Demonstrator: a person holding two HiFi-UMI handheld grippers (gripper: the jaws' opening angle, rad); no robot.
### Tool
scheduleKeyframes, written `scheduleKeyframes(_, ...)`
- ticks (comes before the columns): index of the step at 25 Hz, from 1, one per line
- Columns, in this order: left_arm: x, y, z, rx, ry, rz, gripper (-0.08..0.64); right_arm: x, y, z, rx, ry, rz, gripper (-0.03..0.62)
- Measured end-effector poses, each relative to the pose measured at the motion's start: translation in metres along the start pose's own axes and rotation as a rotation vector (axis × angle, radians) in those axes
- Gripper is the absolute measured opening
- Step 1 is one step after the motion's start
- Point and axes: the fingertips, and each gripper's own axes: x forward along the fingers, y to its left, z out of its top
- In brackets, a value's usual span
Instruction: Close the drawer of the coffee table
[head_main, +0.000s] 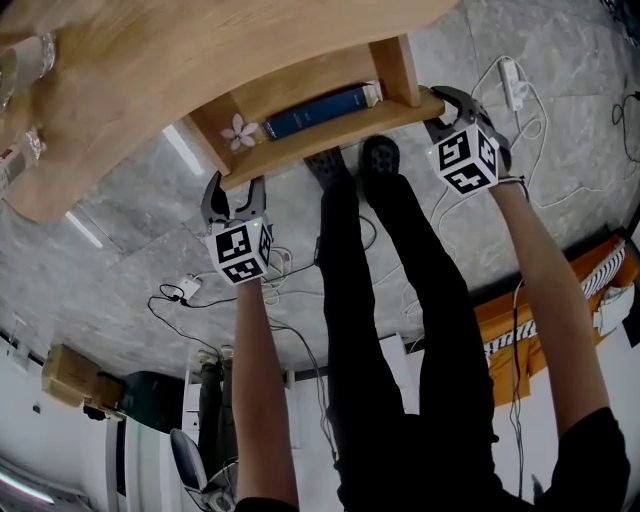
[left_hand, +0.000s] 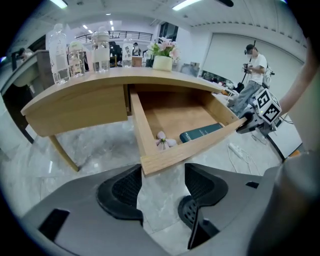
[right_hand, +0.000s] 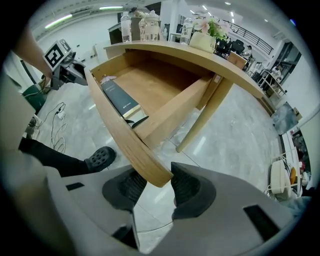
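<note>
a: right gripper jaws sit closest in frame. spread, straddling the right end of the drawer front. wood looks to brush one pad, no real pinch that i can see.
b: left?
a: left gripper jaws wide apart too, nothing clamped. the drawer's left front corner sits just at the mouth of the gap, clear of both pads.
b: drawer state?
a: pulled well out from under the bench, fully open by the look. book and a small flower lie inside against the front panel. closing not started, i'd say.
b: failure modes?
a: main one is an uneven push. one gripper per corner, so if one leads, the drawer could rack and bind. second: left jaws sit right at the corner edge and could slip off sideways under load. third: right jaws straddle the panel. if they ride in with it, the inner jaw could get caught between the front and the bench apron.
b: anything on top?
a: bottles and a flower pot on the bench. a hard slam could rattle or tip them. also shoes and cables on the floor near the drawer front, so a trip risk when stepping in.
</note>
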Motion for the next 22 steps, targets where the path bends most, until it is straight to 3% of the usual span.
scheduleKeyframes(3,-0.001,0.004,0.0,0.003,0.001,0.028,0.244,0.0,0.001,-0.001,0.002,0.022,0.002,0.146)
scheduleKeyframes(7,-0.002,0.005,0.002,-0.016,0.006,0.061,0.242,-0.002,0.0,0.0,0.028,0.041,0.002,0.144)
scheduleKeyframes(13,-0.018,0.005,0.016,-0.037,-0.027,0.067,0.241,-0.019,-0.004,0.007,0.045,0.018,0.002,0.144)
scheduleKeyframes(22,-0.021,0.004,0.025,-0.051,-0.011,0.071,0.239,-0.024,-0.009,0.01,0.059,0.025,-0.002,0.144)
